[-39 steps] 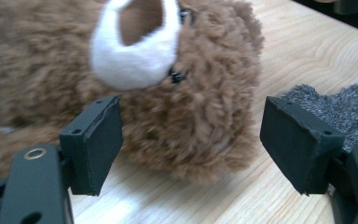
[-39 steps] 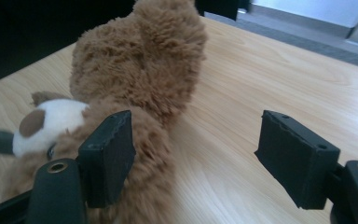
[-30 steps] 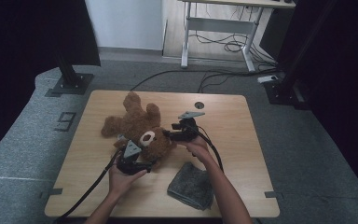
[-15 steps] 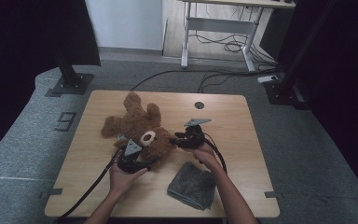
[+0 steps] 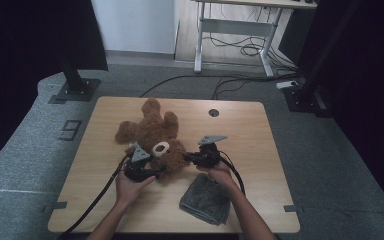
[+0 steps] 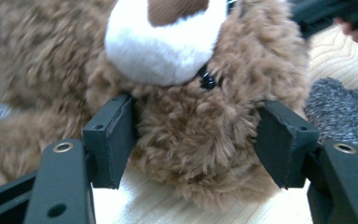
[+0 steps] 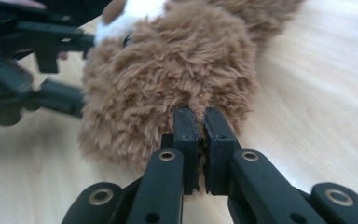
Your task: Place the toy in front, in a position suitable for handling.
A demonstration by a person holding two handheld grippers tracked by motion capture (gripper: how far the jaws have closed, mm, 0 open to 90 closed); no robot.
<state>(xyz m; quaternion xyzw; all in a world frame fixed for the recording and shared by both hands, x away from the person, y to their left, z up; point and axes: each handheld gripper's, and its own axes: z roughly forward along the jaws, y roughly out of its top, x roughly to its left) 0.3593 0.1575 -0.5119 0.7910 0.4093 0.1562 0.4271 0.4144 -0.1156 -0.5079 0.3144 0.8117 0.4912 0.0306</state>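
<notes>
A brown teddy bear (image 5: 152, 132) lies on its back on the wooden table (image 5: 260, 130), its head toward me. My left gripper (image 5: 159, 168) comes at the head from the left. Its jaws have just been closing, and both pads touch the fur on either side of the head (image 6: 205, 116), below the white muzzle. My right gripper (image 5: 189, 158) meets the head from the right. Its jaws have just been closing too, and the left gripper (image 6: 198, 140) and right gripper (image 7: 198, 126) both hold the bear (image 7: 168, 70), the right pinching a tuft of fur.
A folded grey cloth (image 5: 206, 199) lies on the table by my right forearm, also seen as the grey cloth (image 6: 340, 102) past the bear. A round cable hole (image 5: 213, 112) sits near the far edge. Black cables trail from both grippers over the near edge.
My right gripper has moved left to the bear's head, and its jaws have closed on the fur. The left hand has stayed at the head's other side.
</notes>
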